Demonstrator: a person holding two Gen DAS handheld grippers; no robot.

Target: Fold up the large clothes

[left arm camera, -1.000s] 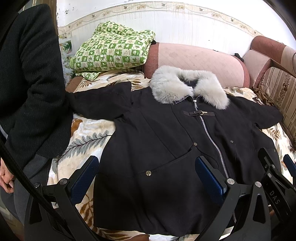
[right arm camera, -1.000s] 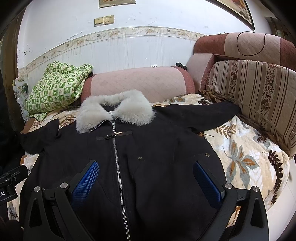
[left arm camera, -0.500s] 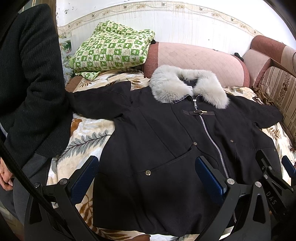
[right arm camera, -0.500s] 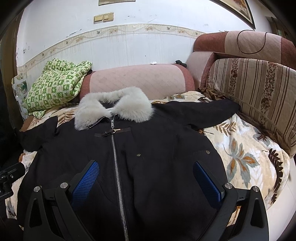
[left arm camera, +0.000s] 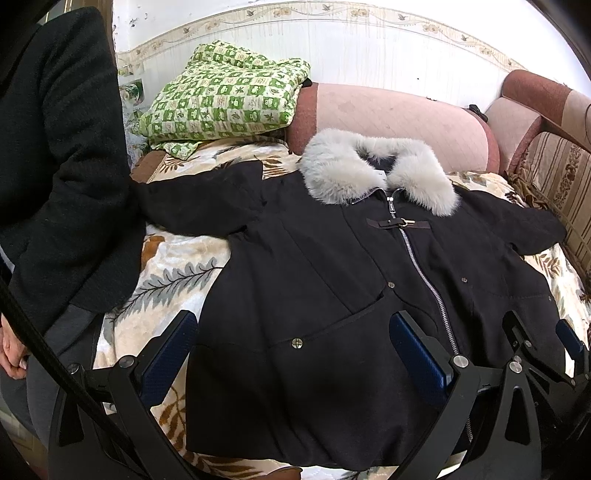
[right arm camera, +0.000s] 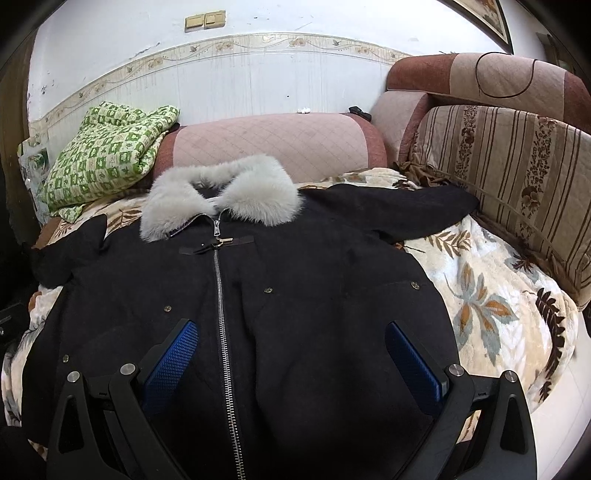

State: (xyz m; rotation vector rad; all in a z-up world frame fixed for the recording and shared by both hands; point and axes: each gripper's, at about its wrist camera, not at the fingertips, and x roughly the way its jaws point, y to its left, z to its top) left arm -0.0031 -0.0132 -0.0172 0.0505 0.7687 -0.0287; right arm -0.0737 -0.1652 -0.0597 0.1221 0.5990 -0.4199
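A: Here, the left wrist view: a black coat (left arm camera: pixel 332 280) lies flat and zipped, front up, on a leaf-patterned blanket (left arm camera: pixel 173 273) that covers a sofa. What appears only in this view?

B: A person in a dark jacket (left arm camera: pixel 62 155) at the left edge, a hand (left arm camera: pixel 11 354) low beside them, and the right gripper (left arm camera: pixel 543 343) at the near right over the coat's hem.

A: And the right wrist view?

B: A striped cushion (right arm camera: pixel 517 177) at the right, two wall switches (right arm camera: pixel 205 21) at the far wall, a picture-frame corner (right arm camera: pixel 491 18) at top right, and the coat's right sleeve (right arm camera: pixel 406 210) stretched toward that cushion.

A: Shared items?

B: The grey fur collar (right arm camera: pixel 221 192) at the far end, a green checked quilt (right arm camera: pixel 103 155) at far left, a pink bolster (right arm camera: pixel 273 144) behind the collar.

A: Jaw state?

B: Left gripper (left arm camera: pixel 295 354): jaws spread wide, nothing between the blue pads, above the near left of the coat. Right gripper: likewise wide apart and empty, straddling the zipper (right arm camera: pixel 221 295).

A: Legible writing?

B: A white tag inside the collar is too small to read.
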